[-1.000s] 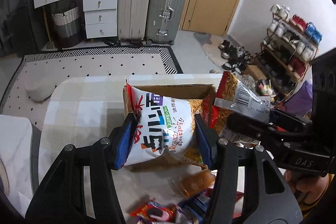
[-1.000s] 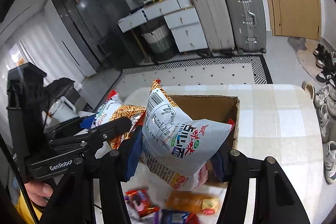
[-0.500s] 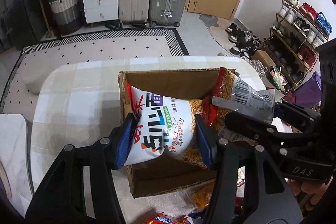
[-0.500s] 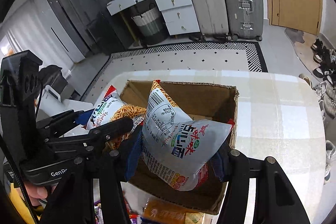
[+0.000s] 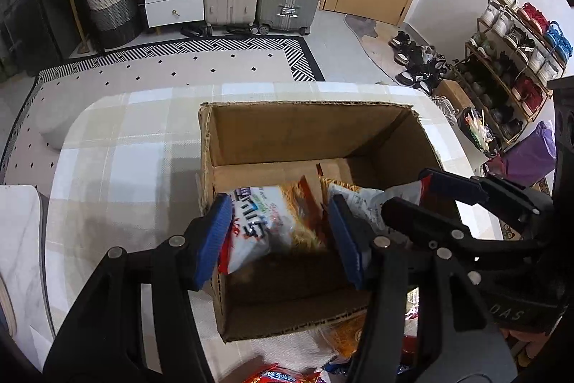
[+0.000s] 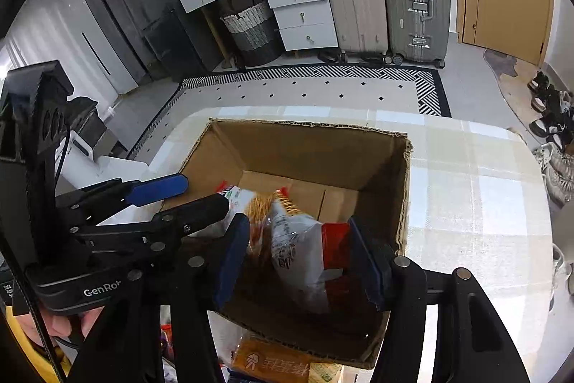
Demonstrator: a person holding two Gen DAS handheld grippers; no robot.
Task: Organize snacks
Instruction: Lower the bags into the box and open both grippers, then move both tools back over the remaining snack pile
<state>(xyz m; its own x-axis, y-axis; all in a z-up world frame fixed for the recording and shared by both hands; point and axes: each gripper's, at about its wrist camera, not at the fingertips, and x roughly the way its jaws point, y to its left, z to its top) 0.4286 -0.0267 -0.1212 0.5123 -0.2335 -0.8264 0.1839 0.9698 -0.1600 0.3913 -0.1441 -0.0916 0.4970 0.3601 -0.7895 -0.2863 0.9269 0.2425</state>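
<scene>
From the left wrist camera we look down into an open cardboard box (image 5: 312,139) standing on a pale checked tablecloth (image 5: 118,153). Our left gripper (image 5: 280,236) is lowered inside the box, and its blue pads are closed on a white and orange snack bag (image 5: 265,221), one pad on each side of it, with the left pad close by the box's left wall. Just right of it the right gripper (image 5: 427,192) reaches into the same box and pinches a second bag with a white and red wrapper (image 5: 362,203); the two bags lie side by side and seem to touch. Near us, outside the box's near wall, more packets lie loose on the table, among them an orange packet (image 5: 344,332) and a red packet (image 5: 283,374) at the bottom edge.

From the right wrist camera the right gripper (image 6: 299,255) is down in the box (image 6: 315,146) too, its jaws at a middling width and pressed against the white and red bag (image 6: 305,246), which stands upright between the pads. To its left the left gripper (image 6: 186,194) comes in over the box's left wall with the other snack bag (image 6: 247,207) between its fingers. Part of a hand (image 6: 57,322) shows at the lower left, gripping that tool's handle. An orange packet (image 6: 272,361) lies on the table just in front of the box.
</scene>
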